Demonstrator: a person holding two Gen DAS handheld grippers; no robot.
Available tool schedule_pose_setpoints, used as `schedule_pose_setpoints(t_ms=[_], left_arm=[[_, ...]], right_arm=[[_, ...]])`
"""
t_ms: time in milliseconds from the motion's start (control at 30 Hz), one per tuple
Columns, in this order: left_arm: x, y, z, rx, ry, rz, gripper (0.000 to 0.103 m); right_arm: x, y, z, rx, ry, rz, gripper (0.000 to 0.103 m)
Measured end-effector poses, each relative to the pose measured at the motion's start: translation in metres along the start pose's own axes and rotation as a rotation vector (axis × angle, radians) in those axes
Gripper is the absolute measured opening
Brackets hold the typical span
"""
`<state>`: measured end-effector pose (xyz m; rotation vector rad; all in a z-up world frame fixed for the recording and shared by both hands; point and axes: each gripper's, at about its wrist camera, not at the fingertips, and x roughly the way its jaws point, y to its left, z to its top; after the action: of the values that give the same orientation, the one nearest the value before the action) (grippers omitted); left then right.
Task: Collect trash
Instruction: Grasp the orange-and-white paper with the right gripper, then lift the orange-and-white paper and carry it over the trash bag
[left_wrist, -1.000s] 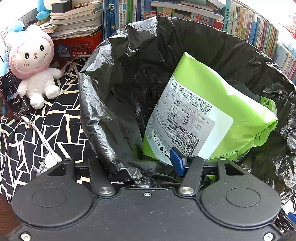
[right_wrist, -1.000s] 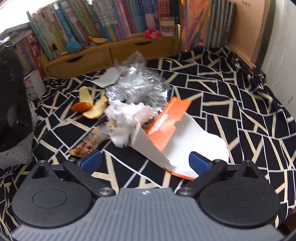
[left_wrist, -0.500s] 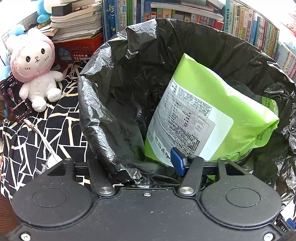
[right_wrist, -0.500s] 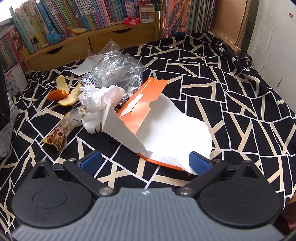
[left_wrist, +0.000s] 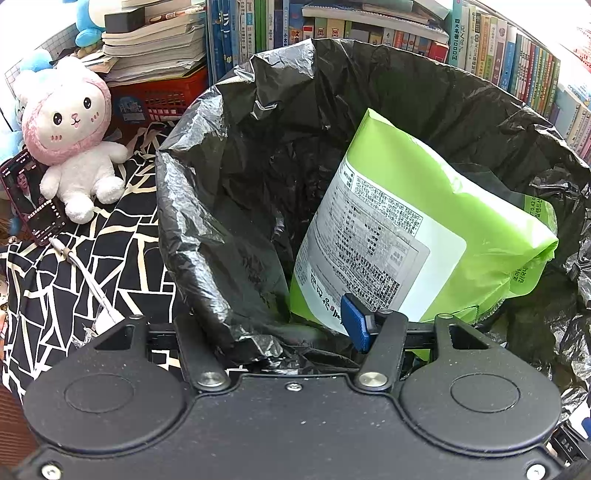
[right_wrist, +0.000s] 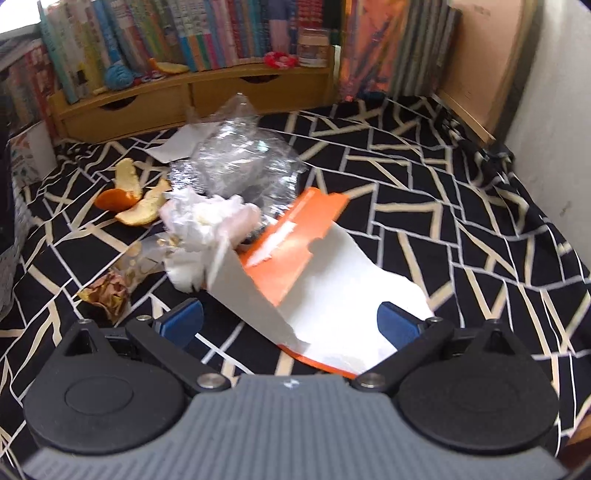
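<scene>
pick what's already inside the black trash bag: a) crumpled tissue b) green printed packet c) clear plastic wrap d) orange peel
b: the left wrist view shows a green printed packet standing inside the black trash bag, while the orange peel, tissue and clear plastic wrap lie on the patterned cloth in the right wrist view.
</scene>
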<state>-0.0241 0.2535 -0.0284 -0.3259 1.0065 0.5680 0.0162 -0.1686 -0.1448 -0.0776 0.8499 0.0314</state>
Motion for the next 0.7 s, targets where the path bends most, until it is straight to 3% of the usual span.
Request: schedule_pose_setpoints(t_ms=[233, 400, 467, 700], left_arm=[[0.000, -0.001, 0.000, 0.016, -0.010, 0.016, 0.057], [0.001, -0.001, 0.000, 0.018, -0.012, 0.018, 0.057], [0.001, -0.001, 0.000, 0.019, -0.013, 0.019, 0.057], [0.001, -0.004, 0.001, 0.015, -0.018, 0.027, 0.057]], right_arm=[[0.033, 0.035, 0.010, -0.174, 0.026, -0.024, 0.102], [0.052, 0.039, 0.010, -0.208, 0.067, -0.017, 0.082], [0.049, 0.036, 0.013, -0.188, 0.048, -0.030, 0.063], [0.018, 0.010, 0.032, -0.109, -0.050, -0.051, 0.061]])
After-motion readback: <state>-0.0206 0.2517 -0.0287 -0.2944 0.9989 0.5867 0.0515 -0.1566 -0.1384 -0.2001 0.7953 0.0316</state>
